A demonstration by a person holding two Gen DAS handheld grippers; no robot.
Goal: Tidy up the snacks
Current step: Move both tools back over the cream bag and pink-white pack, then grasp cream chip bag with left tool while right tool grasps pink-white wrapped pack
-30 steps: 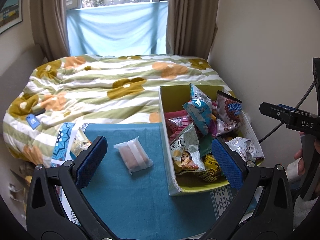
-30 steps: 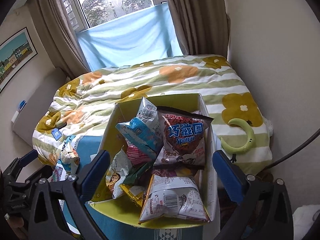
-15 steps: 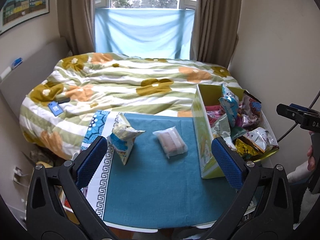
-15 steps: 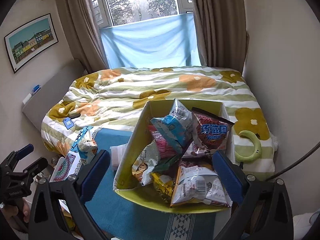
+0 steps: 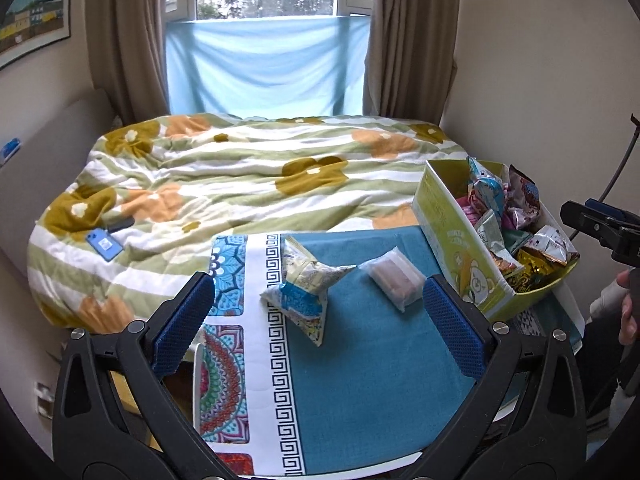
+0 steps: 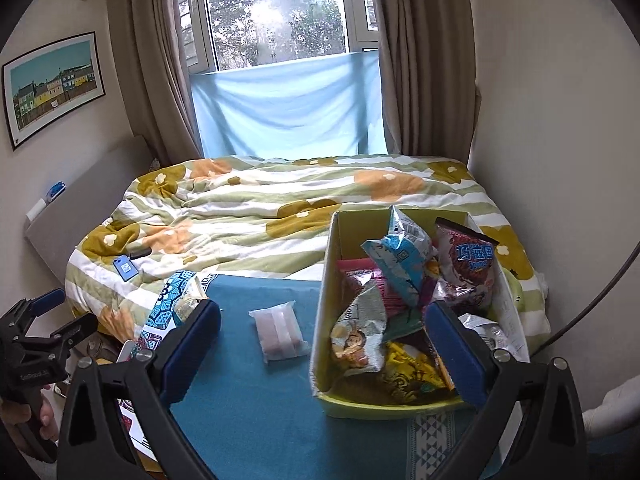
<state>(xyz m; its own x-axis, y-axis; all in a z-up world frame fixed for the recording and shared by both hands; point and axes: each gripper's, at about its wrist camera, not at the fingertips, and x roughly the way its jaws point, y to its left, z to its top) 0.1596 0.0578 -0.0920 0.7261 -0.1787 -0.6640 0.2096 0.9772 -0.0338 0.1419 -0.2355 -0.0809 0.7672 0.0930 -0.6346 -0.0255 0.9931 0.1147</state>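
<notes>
Both grippers have pulled back from the box (image 6: 322, 320), which now sits farther off. A clear packet (image 5: 394, 276) lies between the left gripper (image 5: 318, 322)'s spread, empty fingers, a puffy bag (image 5: 302, 288) left of it. It looks light, soft, slippery; grip across its middle. Right gripper (image 6: 320, 354): fingers apart, empty.

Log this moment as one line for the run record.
left claw: open, empty | right claw: open, empty | box: full of snacks | on cloth: chip bag, clear packet
</notes>
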